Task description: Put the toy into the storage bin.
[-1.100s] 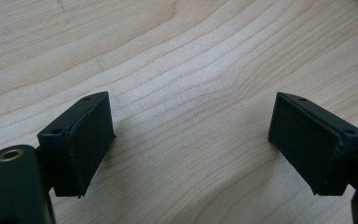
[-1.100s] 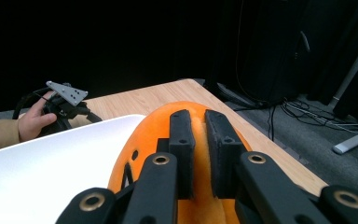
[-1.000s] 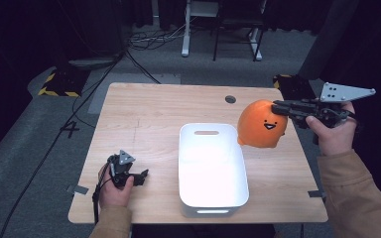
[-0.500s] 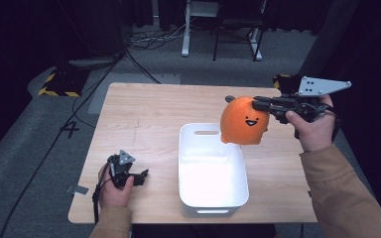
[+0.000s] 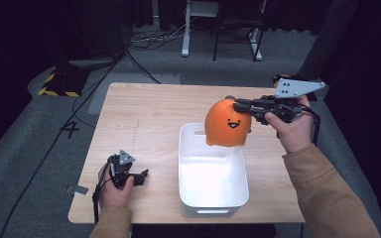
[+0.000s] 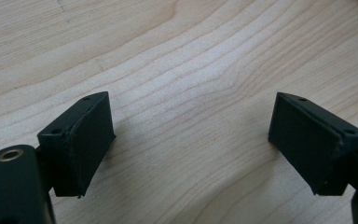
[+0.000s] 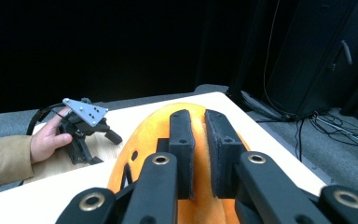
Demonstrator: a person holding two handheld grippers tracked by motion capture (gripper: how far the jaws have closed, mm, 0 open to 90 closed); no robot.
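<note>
An orange plush toy (image 5: 226,124) with a smiling face hangs in the air over the far end of the white bin (image 5: 212,198). My right gripper (image 5: 238,104) is shut on a pinch of fabric at the top of the toy (image 7: 144,140), its jaws nearly together. My left gripper (image 5: 138,177) rests low on the wooden table (image 5: 149,119) at the near left, held in a hand. Its jaws stand wide apart in the left gripper view, with nothing but bare wood (image 6: 191,107) between the fingers (image 6: 81,140).
The white bin has nothing inside that I can see. Around the table lie a dark floor, cables (image 5: 144,44) and chair legs (image 5: 218,34) at the back. The table's left half is bare wood.
My right gripper has carried the orange toy leftward, from beside the bin's right edge to above its far end. The left gripper has stayed where it was.
</note>
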